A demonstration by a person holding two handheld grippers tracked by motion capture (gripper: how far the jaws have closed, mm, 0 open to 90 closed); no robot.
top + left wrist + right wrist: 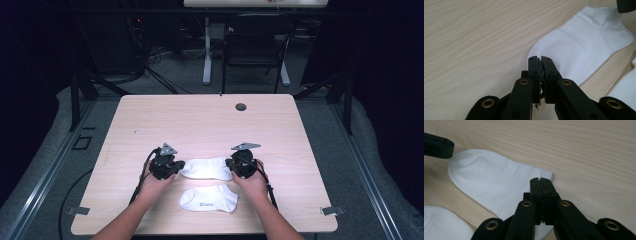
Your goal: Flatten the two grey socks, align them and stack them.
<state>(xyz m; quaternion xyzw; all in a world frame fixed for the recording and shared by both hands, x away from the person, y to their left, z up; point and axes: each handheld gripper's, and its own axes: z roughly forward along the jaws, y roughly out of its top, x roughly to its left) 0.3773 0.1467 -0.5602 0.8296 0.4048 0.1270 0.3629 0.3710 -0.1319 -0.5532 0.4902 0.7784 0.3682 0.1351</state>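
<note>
Two white ankle socks lie flat on the light wooden table point(150, 115). The far sock point(205, 168) stretches between my two grippers. My left gripper point(176, 166) points at its left end. In the left gripper view the black jaws point(540, 58) stand together over that sock's point(584, 42) edge, and I see no fabric between them. My right gripper point(233, 167) points at the sock's right end. Its jaws point(540, 179) are also shut, with their tips over the sock's point(494, 180) corner. The near sock point(207, 198), with a small grey mark, lies just in front of the hands.
A round cable hole point(241, 106) sits near the table's far edge. A dark chair point(252, 47) and a white desk leg point(206, 50) stand on the floor beyond the table. The far half of the tabletop is bare wood.
</note>
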